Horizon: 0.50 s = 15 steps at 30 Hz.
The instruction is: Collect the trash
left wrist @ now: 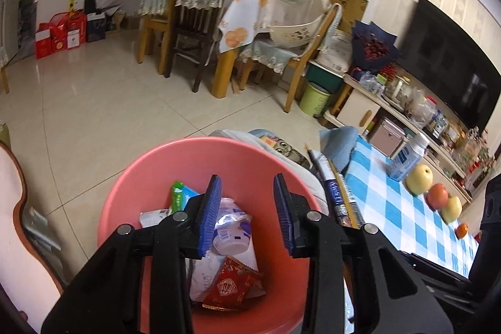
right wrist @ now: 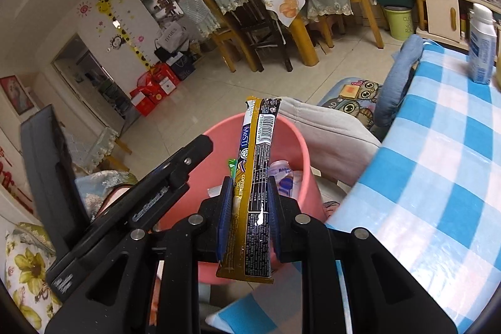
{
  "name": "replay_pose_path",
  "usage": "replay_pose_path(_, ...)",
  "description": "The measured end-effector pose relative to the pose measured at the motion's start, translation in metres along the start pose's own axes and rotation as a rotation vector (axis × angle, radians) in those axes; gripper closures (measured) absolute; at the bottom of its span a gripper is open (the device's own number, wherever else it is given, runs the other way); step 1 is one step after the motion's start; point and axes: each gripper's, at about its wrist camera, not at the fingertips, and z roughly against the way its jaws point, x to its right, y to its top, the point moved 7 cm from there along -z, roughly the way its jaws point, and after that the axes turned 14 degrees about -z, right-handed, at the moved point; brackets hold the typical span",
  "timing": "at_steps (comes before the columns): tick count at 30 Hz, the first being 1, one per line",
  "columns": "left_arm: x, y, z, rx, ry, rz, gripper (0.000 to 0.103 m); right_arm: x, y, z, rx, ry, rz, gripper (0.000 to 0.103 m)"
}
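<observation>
We saw the gold coffee-mix sachet (right wrist: 257, 177) clamped upright in our right claw (right wrist: 249, 202), over the pink bin's (right wrist: 300, 146) rim, beside the checked counter (right wrist: 438, 177). Our left claw (left wrist: 247, 208) stood apart, empty, above the wrappers (left wrist: 231, 284) inside the bin.

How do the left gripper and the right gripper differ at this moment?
The left gripper is open with nothing between its pads; the right gripper is shut on a gold coffee stick. The left gripper hangs right above the pink bin, looking onto the trash inside; the right gripper is beside the bin, near the checked table. Both have blue pads on black frames.
</observation>
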Motion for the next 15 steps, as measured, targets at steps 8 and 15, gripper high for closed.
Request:
replay_pose_path(8, 0.003, -0.002, -0.001, -0.016, 0.028, -0.019, 0.035, 0.031, -0.002, 0.022, 0.067, -0.031, -0.081, 0.029)
replay_pose_path(15, 0.026, 0.000, 0.002, -0.011, 0.038, -0.095, 0.015, 0.063, -0.012, 0.065, 0.156, -0.148, -0.060, 0.019)
